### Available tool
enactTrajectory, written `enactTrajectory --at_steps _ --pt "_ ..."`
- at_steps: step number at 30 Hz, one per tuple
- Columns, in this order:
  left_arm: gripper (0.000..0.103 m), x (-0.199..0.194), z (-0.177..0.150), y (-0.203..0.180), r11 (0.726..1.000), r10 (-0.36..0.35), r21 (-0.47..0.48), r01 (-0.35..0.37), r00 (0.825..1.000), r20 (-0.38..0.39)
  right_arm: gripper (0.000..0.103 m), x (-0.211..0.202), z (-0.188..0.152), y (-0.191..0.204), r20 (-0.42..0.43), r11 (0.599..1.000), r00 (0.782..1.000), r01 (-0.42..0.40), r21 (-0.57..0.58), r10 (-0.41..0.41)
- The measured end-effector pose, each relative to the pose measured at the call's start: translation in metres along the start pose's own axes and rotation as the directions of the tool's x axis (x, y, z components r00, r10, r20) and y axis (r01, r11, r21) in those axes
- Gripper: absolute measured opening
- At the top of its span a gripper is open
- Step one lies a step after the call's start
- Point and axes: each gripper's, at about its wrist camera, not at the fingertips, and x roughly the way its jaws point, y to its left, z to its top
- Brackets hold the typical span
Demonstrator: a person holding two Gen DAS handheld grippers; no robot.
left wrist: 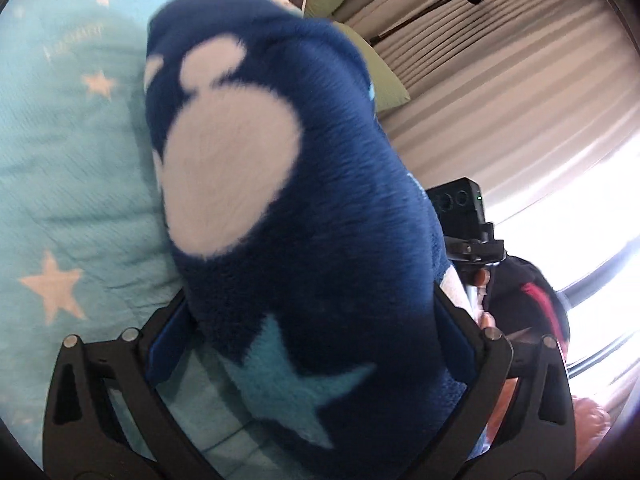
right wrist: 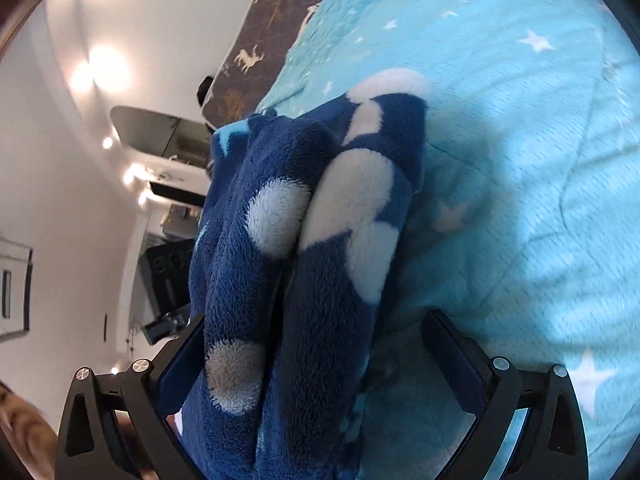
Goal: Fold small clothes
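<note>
Fleece fills both my wrist views, jaws spread wide on each.

Blue fleece point(left wrist: 288, 216) with white blobs and a pale star bulges between my left gripper point(left wrist: 308, 340) fingers at lower centre; I can't tell whether the pads press it. In the right view the fleece point(right wrist: 304, 264) sits bunched between my right gripper point(right wrist: 316, 356) fingers, clear of the right-hand pad, on the turquoise starred bedspread point(right wrist: 520, 160). Curtains point(left wrist: 500, 92) hang upper right in the left view.
</note>
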Motion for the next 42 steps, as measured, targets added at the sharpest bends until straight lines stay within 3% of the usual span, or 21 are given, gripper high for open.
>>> enactTrajectory --at_steps 7,8,12,14,17,21,25,28,31,34,38,42 --pt "0.103 0.002 -0.007 -0.013 0.999 0.014 0.040 -0.015 1.000 0.022 0.103 0.016 0.006 0.014 -0.003 0.999 1.000 0.012 -0.045 -0.012" --pt "0.098 0.001 -0.010 -0.016 0.999 0.022 0.041 -0.024 0.999 0.028 0.103 0.019 0.007 0.019 -0.001 0.998 1.000 0.016 -0.054 -0.016" --pt "0.084 -0.015 -0.008 -0.053 0.992 0.073 0.099 -0.081 0.994 0.079 0.072 0.016 0.003 0.050 0.050 0.997 0.998 0.044 -0.065 -0.041" --pt "0.084 -0.029 -0.003 -0.075 0.985 0.078 0.146 -0.095 0.990 0.118 0.067 0.001 0.004 0.075 0.110 0.991 0.992 0.066 -0.115 -0.053" --pt "0.083 -0.059 0.012 -0.124 0.960 0.066 0.252 -0.119 0.976 0.210 0.066 -0.029 0.008 0.120 0.195 0.979 0.980 0.079 -0.189 -0.042" --pt "0.083 -0.107 0.031 -0.209 0.895 0.052 0.404 -0.188 0.945 0.323 0.066 -0.073 0.013 0.199 0.307 0.946 0.952 0.111 -0.305 -0.012" --pt "0.083 -0.153 0.054 -0.282 0.823 0.028 0.507 -0.255 0.910 0.413 0.066 -0.119 0.015 0.290 0.410 0.882 0.912 0.186 -0.433 0.010" --pt "0.083 -0.177 0.086 -0.330 0.787 0.023 0.540 -0.298 0.889 0.457 0.066 -0.146 0.027 0.340 0.453 0.852 0.891 0.217 -0.476 0.026" --pt "0.083 -0.195 0.127 -0.362 0.779 0.024 0.542 -0.315 0.879 0.476 0.066 -0.168 0.057 0.388 0.485 0.836 0.873 0.234 -0.497 0.044" --pt "0.083 -0.201 0.169 -0.378 0.766 0.049 0.535 -0.356 0.862 0.504 0.066 -0.184 0.091 0.411 0.507 0.828 0.861 0.251 -0.502 0.046" --pt "0.083 -0.191 0.223 -0.367 0.764 0.082 0.519 -0.383 0.856 0.511 0.066 -0.191 0.141 0.412 0.529 0.839 0.848 0.264 -0.475 0.032" --pt "0.084 -0.158 0.279 -0.326 0.777 0.108 0.494 -0.390 0.856 0.506 0.066 -0.184 0.202 0.376 0.535 0.883 0.844 0.221 -0.414 0.040"
